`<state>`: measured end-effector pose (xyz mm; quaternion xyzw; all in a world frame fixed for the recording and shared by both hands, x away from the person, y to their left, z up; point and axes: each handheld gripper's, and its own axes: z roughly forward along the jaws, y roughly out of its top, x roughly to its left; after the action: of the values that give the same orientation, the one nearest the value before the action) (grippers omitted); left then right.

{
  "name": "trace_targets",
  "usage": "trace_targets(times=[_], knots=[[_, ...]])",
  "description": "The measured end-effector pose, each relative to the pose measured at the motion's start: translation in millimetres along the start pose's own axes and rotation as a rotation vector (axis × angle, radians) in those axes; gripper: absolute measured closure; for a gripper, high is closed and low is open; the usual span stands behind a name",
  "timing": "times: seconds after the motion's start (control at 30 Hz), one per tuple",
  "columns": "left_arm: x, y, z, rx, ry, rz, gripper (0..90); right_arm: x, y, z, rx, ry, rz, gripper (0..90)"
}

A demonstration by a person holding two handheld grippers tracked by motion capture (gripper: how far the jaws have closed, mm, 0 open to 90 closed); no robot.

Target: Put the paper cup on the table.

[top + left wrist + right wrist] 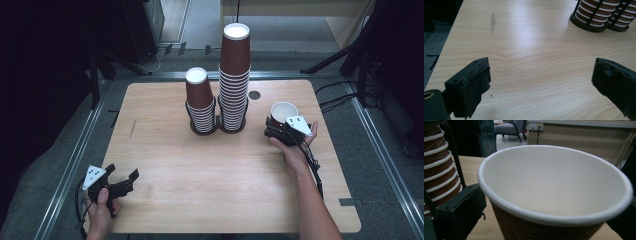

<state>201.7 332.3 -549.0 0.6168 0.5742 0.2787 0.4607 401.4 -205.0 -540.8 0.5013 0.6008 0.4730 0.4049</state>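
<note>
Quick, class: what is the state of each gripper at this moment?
Left gripper: open, nothing between its jaws.
Right gripper: open, jaws either side of the single paper cup standing on the table.

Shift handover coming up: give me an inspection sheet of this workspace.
Surface: wooden table, one faint grey smear near its left side, a small dark round spot by the far edge.
Job's things: single cup upright, mouth up, between the right gripper's fingers; short stack and tall stack of upside-down cups in black holders.
Clutter: nothing seen.
Grippers: left gripper open, nothing between its fingers, near the table's front left corner; right gripper open around the cup, left finger beside its wall, grip released as far as visible.
Cables: one trailing from each gripper.
Surroundings: grey floor, dark stands, chair behind.
</note>
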Motion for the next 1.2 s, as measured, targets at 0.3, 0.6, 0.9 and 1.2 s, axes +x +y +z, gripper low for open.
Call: trace_targets(times=[0.3,0.6,0.9,1.2], knots=[[-0.1,0.0,-0.1,0.002,0.001,0.004,2.1,-10.8,-0.6,-16.9,-0.011,0.0,0.014,0.0],[-0.7,0.1,0.2,0.006,0.006,0.008,2.1,-18.5,4.4,-39.5,-0.032,0.037,0.009,0.0],[-1.1,0.0,0.4,0.007,0.008,0.011,2.1,-27.0,7.2,-60.5,-0.058,0.057,0.025,0.0],[-1.4,-0.1,0.3,0.006,0.01,0.01,2.1,-34.2,9.4,-78.1,-0.072,0.053,0.034,0.0]])
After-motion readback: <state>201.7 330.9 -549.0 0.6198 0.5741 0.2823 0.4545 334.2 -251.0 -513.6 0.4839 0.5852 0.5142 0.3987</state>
